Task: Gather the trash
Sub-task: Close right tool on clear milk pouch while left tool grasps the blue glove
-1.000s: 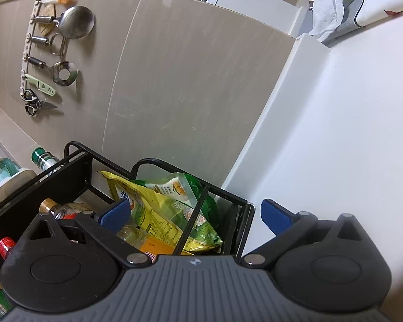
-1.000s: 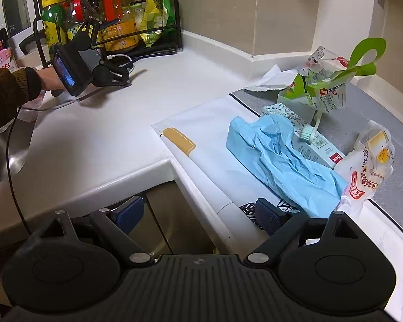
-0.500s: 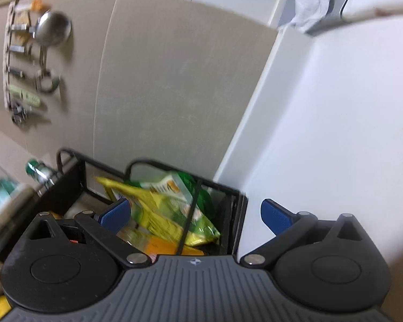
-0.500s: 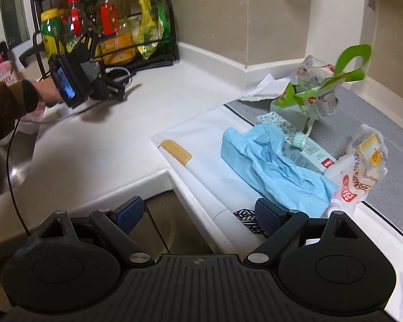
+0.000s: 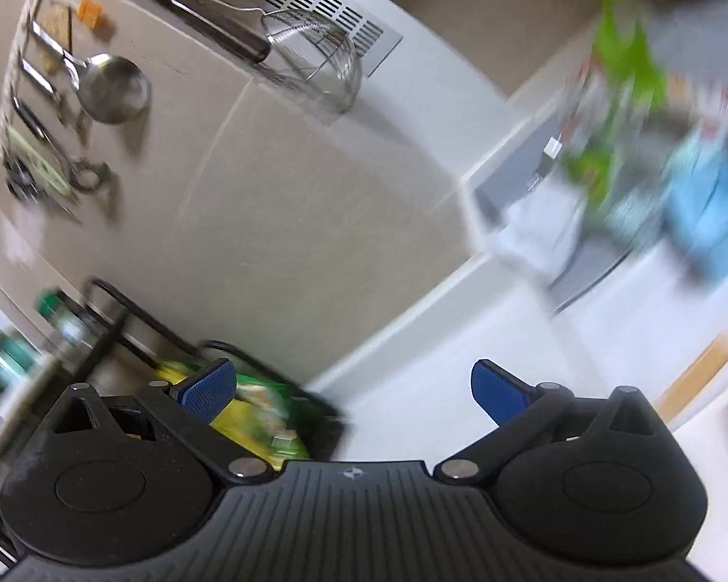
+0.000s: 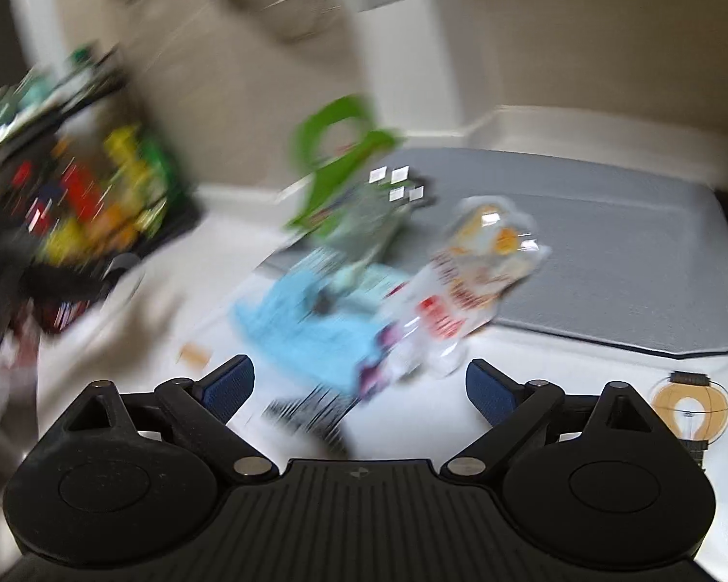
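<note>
Stretching under both my grippers is the white countertop (image 6: pixel 534 354), with a grey mat (image 6: pixel 606 252) laid on its far part. At the left, against the beige wall, stands a black wire rack (image 5: pixel 286 388) full of bright packets and bottles. The trash sits blurred at the mat's near edge: a blue crumpled sheet (image 6: pixel 310 320), a white printed wrapper (image 6: pixel 475 286) just beside it, a green looped piece (image 6: pixel 335 165) behind. My right gripper (image 6: pixel 359 383) hovers just before this pile, jaws wide apart, empty. My left gripper (image 5: pixel 352 385) hangs near the rack, jaws apart too, holding nothing.
</note>
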`<state>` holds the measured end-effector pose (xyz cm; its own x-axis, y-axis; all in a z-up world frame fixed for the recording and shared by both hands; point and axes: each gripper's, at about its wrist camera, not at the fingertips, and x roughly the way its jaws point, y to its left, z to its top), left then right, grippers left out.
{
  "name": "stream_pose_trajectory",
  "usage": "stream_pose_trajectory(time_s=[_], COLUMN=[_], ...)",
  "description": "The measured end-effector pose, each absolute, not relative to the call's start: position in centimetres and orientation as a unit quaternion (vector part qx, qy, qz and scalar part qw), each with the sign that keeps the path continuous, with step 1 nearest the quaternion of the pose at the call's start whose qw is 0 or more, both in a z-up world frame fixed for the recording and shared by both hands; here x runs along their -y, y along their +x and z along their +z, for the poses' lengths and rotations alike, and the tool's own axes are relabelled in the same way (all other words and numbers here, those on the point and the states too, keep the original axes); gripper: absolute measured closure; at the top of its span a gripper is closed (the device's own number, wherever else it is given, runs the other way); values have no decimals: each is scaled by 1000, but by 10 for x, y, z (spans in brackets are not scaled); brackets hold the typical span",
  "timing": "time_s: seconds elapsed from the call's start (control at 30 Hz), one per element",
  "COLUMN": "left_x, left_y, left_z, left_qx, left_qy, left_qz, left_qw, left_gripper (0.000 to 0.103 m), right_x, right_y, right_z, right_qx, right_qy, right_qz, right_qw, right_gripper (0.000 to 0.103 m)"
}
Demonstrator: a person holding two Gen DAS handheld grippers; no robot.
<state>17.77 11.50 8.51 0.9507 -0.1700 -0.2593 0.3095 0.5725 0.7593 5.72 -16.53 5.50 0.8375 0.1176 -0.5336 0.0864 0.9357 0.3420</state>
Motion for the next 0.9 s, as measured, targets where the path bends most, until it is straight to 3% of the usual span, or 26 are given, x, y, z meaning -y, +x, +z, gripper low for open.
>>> stream_pose_trajectory(time_s=[0.4,0.6,0.8,0.9], left_x=[-8,14,42,45], left_y=[151,162,182,191], left_z=[88,90,68,55], left_qx=[-338,-382,-431,-459], left_qy=[185,81,66,49], left_qz=[-222,-225,-218,-206], left_qw=[896,893,873,863], left_gripper=[0,0,0,1], right_x=[229,234,227,223], right_y=[157,175,191,192], right_z=[26,13,4,4], right_qx=[-315,-335,-344,-340], right_qy=[238,253,243,221], right_qz=[-79,-70,-67,-74], right_qw=[915,905,905,911], right_gripper=[6,6,1,11])
